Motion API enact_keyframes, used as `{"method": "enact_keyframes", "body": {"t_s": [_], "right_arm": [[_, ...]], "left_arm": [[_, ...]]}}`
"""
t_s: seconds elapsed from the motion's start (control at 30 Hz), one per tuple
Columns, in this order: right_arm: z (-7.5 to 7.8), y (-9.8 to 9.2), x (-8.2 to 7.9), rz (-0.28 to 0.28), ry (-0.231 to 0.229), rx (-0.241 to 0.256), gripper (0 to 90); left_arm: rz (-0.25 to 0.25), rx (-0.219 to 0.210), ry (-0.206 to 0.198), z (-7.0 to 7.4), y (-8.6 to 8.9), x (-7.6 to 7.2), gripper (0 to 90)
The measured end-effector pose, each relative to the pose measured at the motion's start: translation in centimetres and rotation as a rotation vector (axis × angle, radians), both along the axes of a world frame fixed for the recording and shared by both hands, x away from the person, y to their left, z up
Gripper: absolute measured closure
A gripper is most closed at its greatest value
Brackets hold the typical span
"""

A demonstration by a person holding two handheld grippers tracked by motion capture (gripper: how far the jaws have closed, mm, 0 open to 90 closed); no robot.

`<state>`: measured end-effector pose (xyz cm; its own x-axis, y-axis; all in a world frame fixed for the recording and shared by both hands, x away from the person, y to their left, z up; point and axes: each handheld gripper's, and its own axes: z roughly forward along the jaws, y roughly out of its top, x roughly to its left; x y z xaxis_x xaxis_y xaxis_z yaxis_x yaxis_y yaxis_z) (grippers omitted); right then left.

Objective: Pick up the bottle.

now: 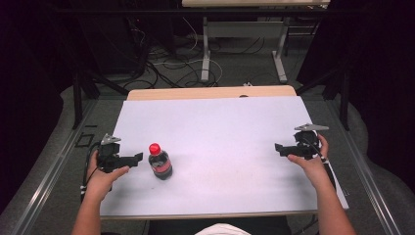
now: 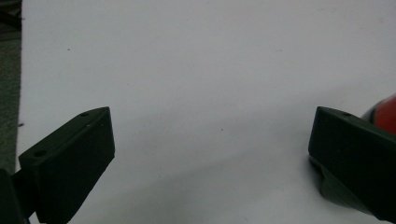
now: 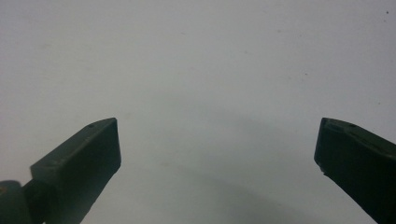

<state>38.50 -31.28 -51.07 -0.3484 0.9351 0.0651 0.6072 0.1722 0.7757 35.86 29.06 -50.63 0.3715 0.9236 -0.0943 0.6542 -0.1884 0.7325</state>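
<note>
A small dark cola bottle (image 1: 160, 163) with a red cap and red label stands upright on the white table (image 1: 220, 122), left of centre. My left gripper (image 1: 138, 157) is held just left of the bottle, pointing at it, jaws wide apart. In the left gripper view the left gripper (image 2: 212, 154) is open over bare white surface, and a red edge of the bottle (image 2: 386, 112) peeks past the right jaw. My right gripper (image 1: 277, 148) is held near the table's right side, pointing left. In the right gripper view the right gripper (image 3: 217, 149) is open with nothing between its jaws.
The white sheet covers most of the table; a strip of wood (image 1: 210, 92) shows at its far edge. Beyond stand desk legs (image 1: 205, 54) and loose cables (image 1: 166, 66) on the floor. Dark curtains flank both sides.
</note>
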Motion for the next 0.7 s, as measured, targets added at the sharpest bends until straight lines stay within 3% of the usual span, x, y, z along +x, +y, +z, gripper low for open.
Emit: {"method": "enact_keyframes", "body": {"t_s": [0.27, 0.4, 0.43, 0.57, 0.7], "right_arm": [[1.4, 0.9, -1.5, 0.030, -0.032, -0.028, 0.4], [1.3, 1.3, -1.5, 0.051, -0.030, -0.029, 0.3], [1.3, 1.4, -1.4, 0.053, -0.028, -0.033, 0.4], [1.2, 1.9, -1.3, 0.063, -0.030, -0.021, 0.5], [1.2, 2.2, -1.1, 0.066, -0.030, -0.019, 1.0]], "left_arm": [[-0.020, -0.035, -0.036, 2.2, 0.0, -1.8, 0.8], [-0.071, -0.030, -0.043, 3.3, -0.4, -2.6, 0.8], [-0.071, -0.049, -0.049, 3.5, -0.7, -2.8, 0.8], [-0.107, -0.025, -0.074, 4.9, -1.0, -3.6, 0.8], [-0.148, -0.064, -0.090, 5.9, -1.7, -4.3, 0.8]]}}
